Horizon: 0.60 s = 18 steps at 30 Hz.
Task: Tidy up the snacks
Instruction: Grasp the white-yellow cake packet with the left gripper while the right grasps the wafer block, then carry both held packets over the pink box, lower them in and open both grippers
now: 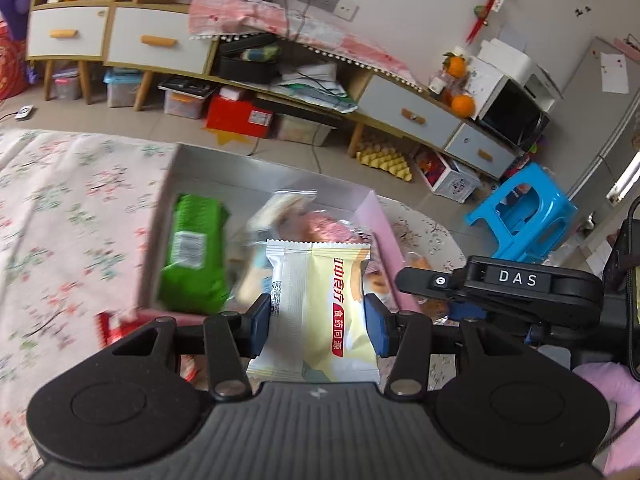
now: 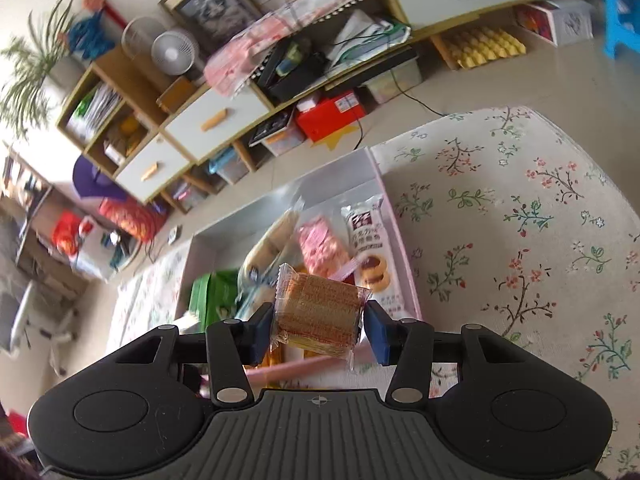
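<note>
Floral tablecloth [image 2: 520,240] ahead of us, low cabinets [image 1: 160,46] beyond — our left gripper [image 1: 318,322] clamps a yellow packet [image 1: 320,308], right gripper [image 2: 318,326] clamps a wafer pack [image 2: 318,312] above the pink box [image 2: 404,264].

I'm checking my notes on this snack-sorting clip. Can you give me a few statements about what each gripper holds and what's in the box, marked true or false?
1. The left gripper holds a pale yellow snack packet. True.
2. The right gripper is empty. False: it clamps a clear-wrapped wafer pack.
3. A green packet lies in the box. True.
4. The box sits on bare wood. False: it rests on a floral cloth.
</note>
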Tool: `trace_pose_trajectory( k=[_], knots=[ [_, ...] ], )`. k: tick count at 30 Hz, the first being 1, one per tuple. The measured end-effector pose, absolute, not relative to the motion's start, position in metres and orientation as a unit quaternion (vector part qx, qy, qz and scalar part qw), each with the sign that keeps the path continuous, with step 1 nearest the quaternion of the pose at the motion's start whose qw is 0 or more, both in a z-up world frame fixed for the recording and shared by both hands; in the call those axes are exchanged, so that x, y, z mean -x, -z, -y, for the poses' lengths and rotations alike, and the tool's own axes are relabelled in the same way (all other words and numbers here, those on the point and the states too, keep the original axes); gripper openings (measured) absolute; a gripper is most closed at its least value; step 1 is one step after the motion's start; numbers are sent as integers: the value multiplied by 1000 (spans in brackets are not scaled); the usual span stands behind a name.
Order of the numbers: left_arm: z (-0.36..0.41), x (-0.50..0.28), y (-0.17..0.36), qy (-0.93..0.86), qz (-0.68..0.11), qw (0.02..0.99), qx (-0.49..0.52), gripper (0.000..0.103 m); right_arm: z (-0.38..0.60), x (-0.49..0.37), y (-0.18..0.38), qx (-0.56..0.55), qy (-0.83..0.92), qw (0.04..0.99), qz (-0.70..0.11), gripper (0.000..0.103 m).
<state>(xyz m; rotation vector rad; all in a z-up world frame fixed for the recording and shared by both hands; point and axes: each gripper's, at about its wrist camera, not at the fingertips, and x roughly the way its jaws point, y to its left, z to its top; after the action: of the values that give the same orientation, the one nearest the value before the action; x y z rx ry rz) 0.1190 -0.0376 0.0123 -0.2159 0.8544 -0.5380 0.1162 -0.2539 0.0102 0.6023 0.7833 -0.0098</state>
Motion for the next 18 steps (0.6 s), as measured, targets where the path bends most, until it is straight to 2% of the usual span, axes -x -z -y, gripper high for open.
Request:
trace_pose_trajectory(
  k=[8, 18],
  knots=[
    [61, -141, 11, 258, -433, 857, 107, 45, 268, -127, 8, -315, 17, 868, -384, 48],
    [63, -149, 20, 225, -411, 881, 69, 45, 267, -131, 19, -308, 14, 866, -394, 48]
  ],
)
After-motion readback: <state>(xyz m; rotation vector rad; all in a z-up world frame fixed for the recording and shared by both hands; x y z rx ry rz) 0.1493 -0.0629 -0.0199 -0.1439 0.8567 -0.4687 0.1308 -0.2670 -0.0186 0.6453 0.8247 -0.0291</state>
